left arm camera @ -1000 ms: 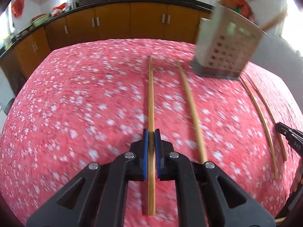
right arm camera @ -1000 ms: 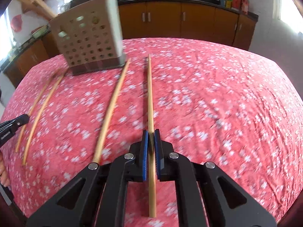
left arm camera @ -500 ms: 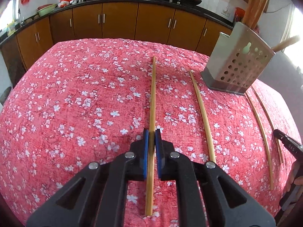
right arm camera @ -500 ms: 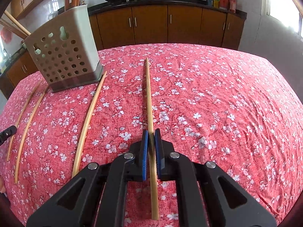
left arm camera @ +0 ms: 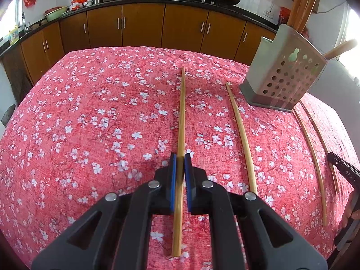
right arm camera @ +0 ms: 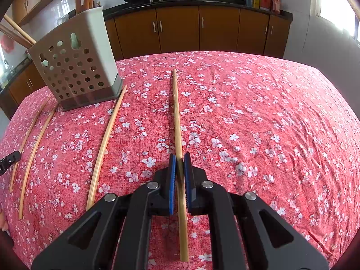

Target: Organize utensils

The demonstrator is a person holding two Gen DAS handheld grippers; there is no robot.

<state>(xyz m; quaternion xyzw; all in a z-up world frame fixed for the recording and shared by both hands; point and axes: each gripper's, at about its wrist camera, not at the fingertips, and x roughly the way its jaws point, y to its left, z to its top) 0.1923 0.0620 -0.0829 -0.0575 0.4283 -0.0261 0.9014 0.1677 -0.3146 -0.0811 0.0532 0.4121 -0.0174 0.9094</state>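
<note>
While both tools hold their sticks, I judge the step is the pick-up, before carrying to the holder. My left gripper (left arm camera: 179,166) is pinching a bamboo chopstick (left arm camera: 181,121) that points to 12 o'clock, and my right gripper (right arm camera: 179,166) is pinching a second chopstick (right arm camera: 177,117) the same way. Next I must lift each one and tip it upright over the perforated metal holder (right arm camera: 76,67), at 10 o'clock in the right view. Loose chopsticks (right arm camera: 104,144) lie beside it on the soft red flowered cloth (right arm camera: 258,117). They are thin, smooth and round, so they may slip.
</note>
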